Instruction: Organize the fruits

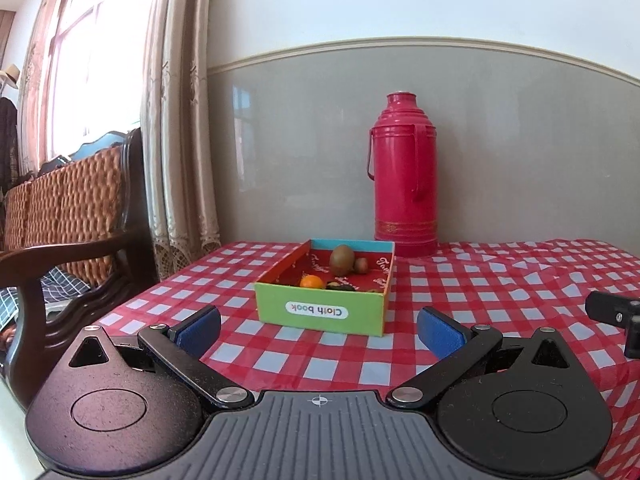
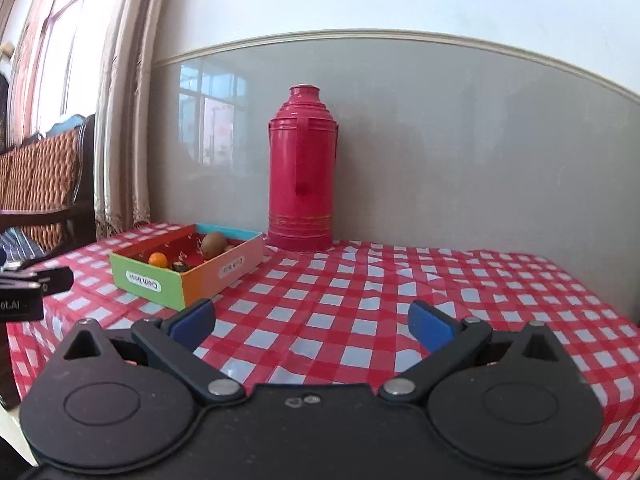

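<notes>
Both claws were spread wide with nothing between the pads: left gripper [image 1: 319,330] and right gripper [image 2: 311,322] hovered low over the checked tablecloth [image 1: 500,292], short of the box [image 1: 320,314]. From the left wrist view the box sat dead ahead at 12 o'clock; from the right wrist view it was off at 10 o'clock. All the fruit I could see lay inside it: a large kiwi [image 1: 342,259] toward the far wall, a small kiwi [image 1: 361,265] touching it at its 3 o'clock, an orange [image 1: 312,282] by the near wall, and something dark [image 1: 340,286] beside the orange that I couldn't identify. I saw no loose fruit on the cloth. My read on handling: kiwis are light, soft, with fuzzy skin, so grip should hold but bruises easily; I'd pinch across the short axis at the belly, gently. The orange is round and smoother, likely to roll; I'd take it at the equator. The box walls crowd the approach, so I'd come in from above. The red thermos [image 1: 404,176] stood behind the box at 1 o'clock, well clear.
</notes>
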